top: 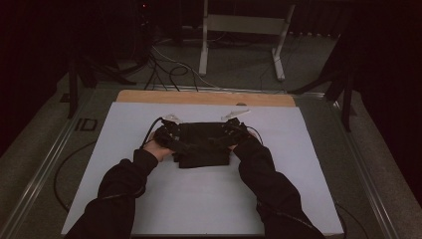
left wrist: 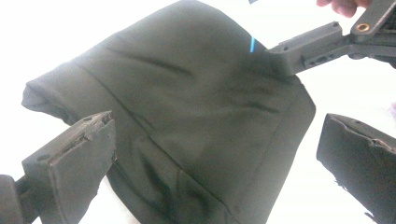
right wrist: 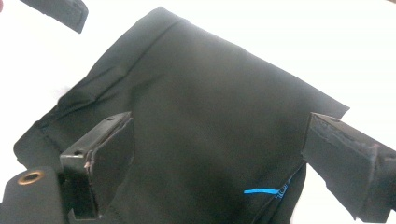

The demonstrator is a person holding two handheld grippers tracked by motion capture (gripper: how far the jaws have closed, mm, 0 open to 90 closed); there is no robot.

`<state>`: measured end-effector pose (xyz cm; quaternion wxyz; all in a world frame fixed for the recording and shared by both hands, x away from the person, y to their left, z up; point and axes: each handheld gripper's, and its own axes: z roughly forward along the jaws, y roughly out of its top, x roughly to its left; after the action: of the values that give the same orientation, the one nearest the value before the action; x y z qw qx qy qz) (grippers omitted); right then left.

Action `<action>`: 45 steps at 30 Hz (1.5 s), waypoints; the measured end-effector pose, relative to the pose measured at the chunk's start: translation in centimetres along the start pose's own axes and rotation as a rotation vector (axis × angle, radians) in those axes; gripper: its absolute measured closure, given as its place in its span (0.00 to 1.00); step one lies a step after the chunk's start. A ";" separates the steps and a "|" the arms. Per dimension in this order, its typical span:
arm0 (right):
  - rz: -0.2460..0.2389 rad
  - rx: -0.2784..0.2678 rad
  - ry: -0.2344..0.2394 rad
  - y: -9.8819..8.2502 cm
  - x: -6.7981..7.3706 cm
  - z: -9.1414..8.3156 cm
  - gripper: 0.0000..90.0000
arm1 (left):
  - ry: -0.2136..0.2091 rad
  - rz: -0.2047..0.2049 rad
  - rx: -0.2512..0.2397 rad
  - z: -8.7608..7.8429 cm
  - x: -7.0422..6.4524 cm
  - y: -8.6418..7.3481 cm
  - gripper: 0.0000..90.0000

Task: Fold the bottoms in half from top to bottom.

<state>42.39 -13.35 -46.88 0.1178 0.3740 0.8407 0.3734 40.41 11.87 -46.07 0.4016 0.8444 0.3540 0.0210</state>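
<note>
Folded black garment (top: 203, 145) lies mid-sheet on the white surface (top: 278, 199). Left gripper (left wrist: 215, 144) sits at its left edge, right gripper (right wrist: 219, 154) at its right, both with jaws spread wide over the cloth, gripping nothing.

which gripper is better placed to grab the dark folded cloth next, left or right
Probably the right gripper: its open jaws straddle the dark folded cloth, fabric lying between them. The left gripper is open too, but one jaw stands off the cloth's edge over the white sheet. A close call.
</note>
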 end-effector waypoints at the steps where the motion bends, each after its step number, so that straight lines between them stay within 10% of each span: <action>1: -0.007 -0.004 0.007 0.0 0.0 -0.2 0.11 | -0.003 0.005 -0.002 -0.1 -0.1 0.0 0.00; 45: -0.101 -0.066 0.178 -5.5 4.7 -4.5 0.11 | -0.163 0.159 -0.044 -1.8 -6.7 -4.8 0.00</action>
<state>33.97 -14.83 -47.26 0.0736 0.2923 0.8530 0.4261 32.01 11.01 -46.55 0.4444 0.8597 0.2518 -0.0082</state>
